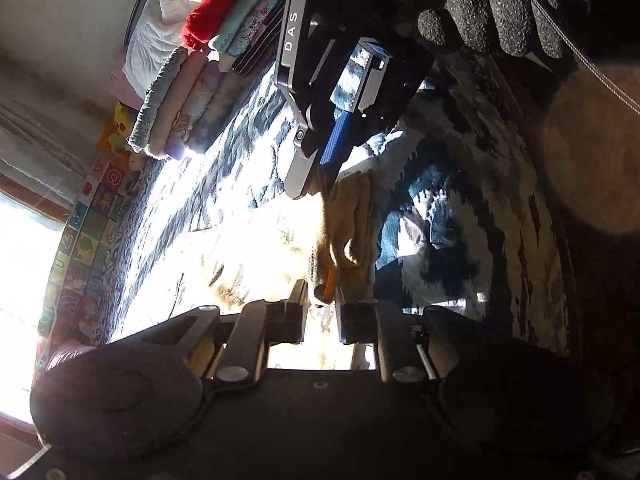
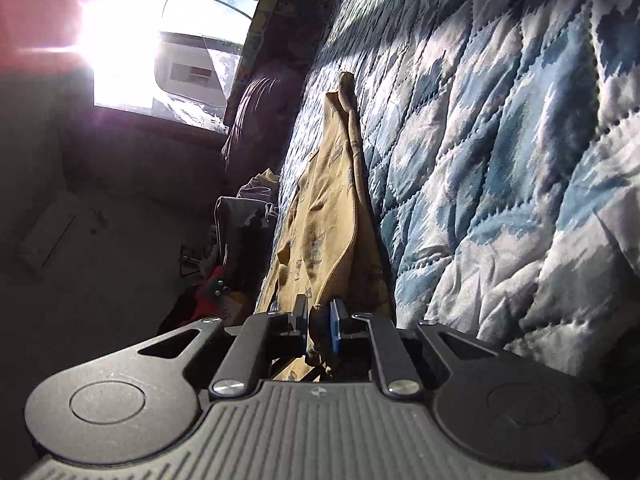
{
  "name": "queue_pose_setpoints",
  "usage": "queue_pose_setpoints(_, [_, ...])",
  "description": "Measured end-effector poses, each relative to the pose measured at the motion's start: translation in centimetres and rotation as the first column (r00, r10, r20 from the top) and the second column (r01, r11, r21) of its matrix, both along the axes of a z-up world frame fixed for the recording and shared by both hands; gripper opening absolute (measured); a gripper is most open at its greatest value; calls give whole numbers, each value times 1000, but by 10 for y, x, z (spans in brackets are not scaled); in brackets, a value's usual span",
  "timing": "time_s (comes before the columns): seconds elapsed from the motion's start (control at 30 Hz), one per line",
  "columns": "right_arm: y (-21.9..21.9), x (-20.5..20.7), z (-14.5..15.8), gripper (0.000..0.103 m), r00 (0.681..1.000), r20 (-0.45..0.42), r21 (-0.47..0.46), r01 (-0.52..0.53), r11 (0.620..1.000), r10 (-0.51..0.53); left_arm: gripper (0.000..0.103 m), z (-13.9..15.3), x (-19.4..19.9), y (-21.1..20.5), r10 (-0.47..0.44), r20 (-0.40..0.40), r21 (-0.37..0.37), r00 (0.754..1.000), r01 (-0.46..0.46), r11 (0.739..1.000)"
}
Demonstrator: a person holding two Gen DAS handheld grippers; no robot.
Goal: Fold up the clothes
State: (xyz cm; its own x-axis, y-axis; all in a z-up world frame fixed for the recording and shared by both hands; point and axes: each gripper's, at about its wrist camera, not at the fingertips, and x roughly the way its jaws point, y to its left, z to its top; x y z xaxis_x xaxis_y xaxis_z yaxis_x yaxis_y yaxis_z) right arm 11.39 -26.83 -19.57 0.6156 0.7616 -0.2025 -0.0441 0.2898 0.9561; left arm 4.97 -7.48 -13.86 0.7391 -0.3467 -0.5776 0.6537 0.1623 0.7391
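In the left wrist view, my left gripper [image 1: 322,312] at lower centre is pinched nearly closed on a bunched edge of the tan garment [image 1: 352,224], which runs up the middle of the frame to the right gripper [image 1: 320,168], its fingers also clamped on the cloth. A gloved hand [image 1: 480,12] sits at the top right. I judge I'm stretching the garment between both grips, so I'd keep tension even and lay it flat before folding. The quilted blue-and-white bedspread [image 1: 460,184] fills the centre; a stack of folded clothes [image 1: 208,60] stands at upper left, glare washing out the left.

In the right wrist view, my right gripper [image 2: 319,322] at lower centre is closed on the tan garment [image 2: 332,208], which stretches away up the centre against the bedspread [image 2: 500,160]. A bright window [image 2: 132,60] burns at upper left, with dim floor clutter below it.
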Motion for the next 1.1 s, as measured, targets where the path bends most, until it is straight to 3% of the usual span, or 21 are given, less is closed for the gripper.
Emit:
queue_pose_setpoints(0.2, [-2,2,-8,13,999,-31,101,-5,995,8,23,1,4,-5,33,3,-17,999,-33,999])
queue_pose_setpoints(0.27, [-5,1,-11,12,999,-48,132,4,991,2,5,4,6,-6,45,6,-21,999,-45,999])
queue_pose_setpoints(0.37, [-10,0,-13,12,998,-59,146,19,989,-10,4,16,4,-5,22,43,7,999,-22,1000])
queue_pose_setpoints(0.57, [-3,0,-5,12,998,-51,-7,-32,999,32,4,3,-7,-2,-36,40,121,999,31,992])
queue_pose_setpoints(0.7, [8,-1,5,9,999,-20,-122,-46,991,44,4,-3,-6,-2,-18,46,111,999,12,994])
queue_pose_setpoints(0.9, [-1,-4,13,8,999,20,-94,-34,995,37,4,-4,-10,-2,-9,65,92,998,3,996])
queue_pose_setpoints(1.1, [8,-5,14,7,998,-2,-200,-58,978,59,4,-9,-14,0,-2,69,100,998,-4,995])
